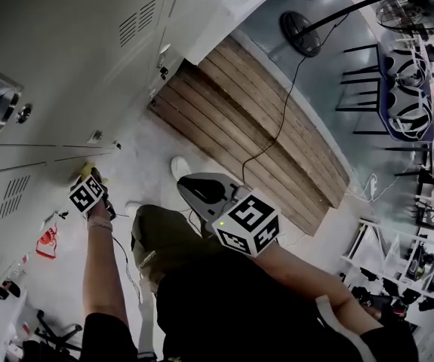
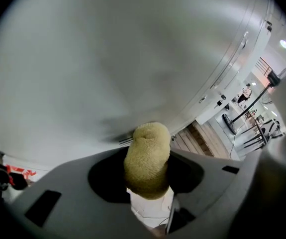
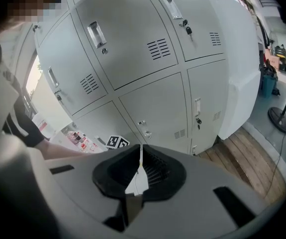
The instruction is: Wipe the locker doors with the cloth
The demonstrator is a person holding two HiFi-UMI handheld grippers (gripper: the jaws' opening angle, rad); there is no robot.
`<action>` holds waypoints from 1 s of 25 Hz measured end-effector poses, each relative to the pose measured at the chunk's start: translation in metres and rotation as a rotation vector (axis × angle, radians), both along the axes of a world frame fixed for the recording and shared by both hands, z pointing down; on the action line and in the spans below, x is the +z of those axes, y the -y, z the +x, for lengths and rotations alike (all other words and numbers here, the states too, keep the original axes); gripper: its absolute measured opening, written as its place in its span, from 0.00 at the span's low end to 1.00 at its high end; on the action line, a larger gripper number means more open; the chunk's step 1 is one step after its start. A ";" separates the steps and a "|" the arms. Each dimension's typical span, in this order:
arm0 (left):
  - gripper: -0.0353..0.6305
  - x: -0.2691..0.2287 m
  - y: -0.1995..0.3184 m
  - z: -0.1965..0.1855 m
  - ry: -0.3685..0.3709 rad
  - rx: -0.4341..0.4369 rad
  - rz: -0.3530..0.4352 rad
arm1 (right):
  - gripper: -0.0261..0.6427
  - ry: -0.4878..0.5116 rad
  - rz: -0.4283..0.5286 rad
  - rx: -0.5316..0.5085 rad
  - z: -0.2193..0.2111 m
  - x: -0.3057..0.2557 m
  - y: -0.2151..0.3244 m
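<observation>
A yellow cloth [image 2: 146, 158] is bunched between the jaws of my left gripper [image 2: 147, 176], which is shut on it and presses it against a grey locker door [image 2: 113, 63]. In the head view the left gripper [image 1: 90, 192] is low on the lockers [image 1: 58, 59], with a bit of the yellow cloth [image 1: 86, 171] showing above its marker cube. My right gripper [image 1: 205, 192] hangs back from the lockers, jaws closed with nothing in them. The right gripper view looks over its closed tips [image 3: 141, 156] at the bank of locker doors [image 3: 133, 49].
A wooden slatted platform [image 1: 254, 127] lies on the floor beside the lockers, with a black cable [image 1: 281, 119] across it. A fan stand [image 1: 301, 32] and chairs [image 1: 398, 89] stand farther off. Small red and white items [image 1: 47, 243] sit by the locker base.
</observation>
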State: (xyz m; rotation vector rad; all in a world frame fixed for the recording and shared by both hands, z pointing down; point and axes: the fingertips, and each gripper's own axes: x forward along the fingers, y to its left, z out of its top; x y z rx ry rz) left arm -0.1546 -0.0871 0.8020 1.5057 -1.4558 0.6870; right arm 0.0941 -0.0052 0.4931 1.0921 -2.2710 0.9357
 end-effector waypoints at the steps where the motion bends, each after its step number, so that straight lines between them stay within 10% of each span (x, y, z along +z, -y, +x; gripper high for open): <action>1: 0.32 -0.004 -0.001 -0.002 -0.001 -0.010 0.005 | 0.08 0.002 0.001 -0.002 -0.001 -0.001 0.000; 25: 0.32 -0.156 -0.003 -0.001 -0.008 -0.027 0.157 | 0.08 0.106 0.098 -0.163 -0.038 -0.057 0.034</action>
